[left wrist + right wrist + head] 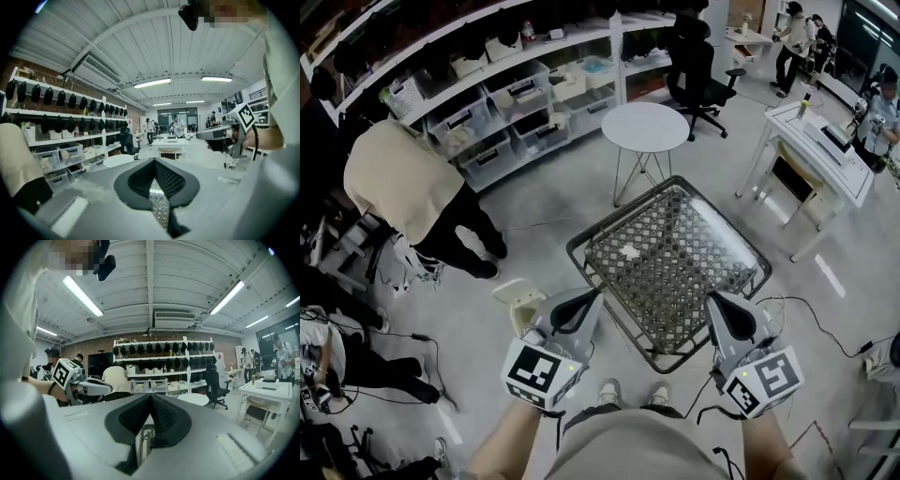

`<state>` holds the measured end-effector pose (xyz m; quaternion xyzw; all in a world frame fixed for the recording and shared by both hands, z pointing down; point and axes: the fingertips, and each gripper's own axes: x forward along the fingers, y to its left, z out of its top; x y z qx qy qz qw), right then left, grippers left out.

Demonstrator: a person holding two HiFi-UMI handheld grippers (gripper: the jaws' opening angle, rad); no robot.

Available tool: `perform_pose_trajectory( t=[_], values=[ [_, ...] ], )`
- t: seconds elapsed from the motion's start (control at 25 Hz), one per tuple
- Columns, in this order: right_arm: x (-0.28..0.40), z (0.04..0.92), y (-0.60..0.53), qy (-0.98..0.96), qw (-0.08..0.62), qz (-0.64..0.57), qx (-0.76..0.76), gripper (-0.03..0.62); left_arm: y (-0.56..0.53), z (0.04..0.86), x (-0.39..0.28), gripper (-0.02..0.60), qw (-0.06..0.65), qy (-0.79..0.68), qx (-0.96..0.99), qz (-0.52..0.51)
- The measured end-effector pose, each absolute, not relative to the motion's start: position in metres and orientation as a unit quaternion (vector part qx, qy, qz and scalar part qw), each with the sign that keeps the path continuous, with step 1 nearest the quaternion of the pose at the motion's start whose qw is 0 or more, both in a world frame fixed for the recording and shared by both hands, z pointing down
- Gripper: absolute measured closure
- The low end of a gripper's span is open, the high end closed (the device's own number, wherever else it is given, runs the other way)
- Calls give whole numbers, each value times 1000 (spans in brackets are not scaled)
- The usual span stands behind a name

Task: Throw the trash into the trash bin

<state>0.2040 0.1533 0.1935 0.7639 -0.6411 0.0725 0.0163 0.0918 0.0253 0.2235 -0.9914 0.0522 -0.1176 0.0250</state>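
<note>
You're keeping the jaws of your left gripper point(581, 305) and right gripper point(722, 307) pressed together on nothing, both hovering at the mesh table's point(684, 262) near edge. The white scrap point(628, 251) is lying mid-table, straight ahead, sitting nearer your left jaws.

Bright ceiling strip lights point(152, 83); fisheye edges dark, warped; foreground blurry.

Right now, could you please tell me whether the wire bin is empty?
Not quite: the bin holds one small white scrap on its mesh bottom; nothing else shows inside.
</note>
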Motion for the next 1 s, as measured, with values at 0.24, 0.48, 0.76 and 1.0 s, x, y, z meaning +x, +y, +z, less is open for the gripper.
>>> perform_pose_trajectory(
  t=[0.24, 0.48, 0.76, 1.0],
  values=[
    [205, 201, 152, -641, 27, 82, 763, 589, 23, 223, 95, 580, 5, 55, -992, -112],
    [214, 203, 138, -641, 19, 90, 762, 589, 1, 215, 102, 507, 13, 74, -991, -107],
    [238, 212, 126, -636, 7, 99, 766, 589, -12, 218, 136, 409, 37, 63, -992, -106],
    [268, 227, 102, -624, -1, 107, 774, 589, -39, 238, 174, 330, 80, 52, -987, -126]
  ],
)
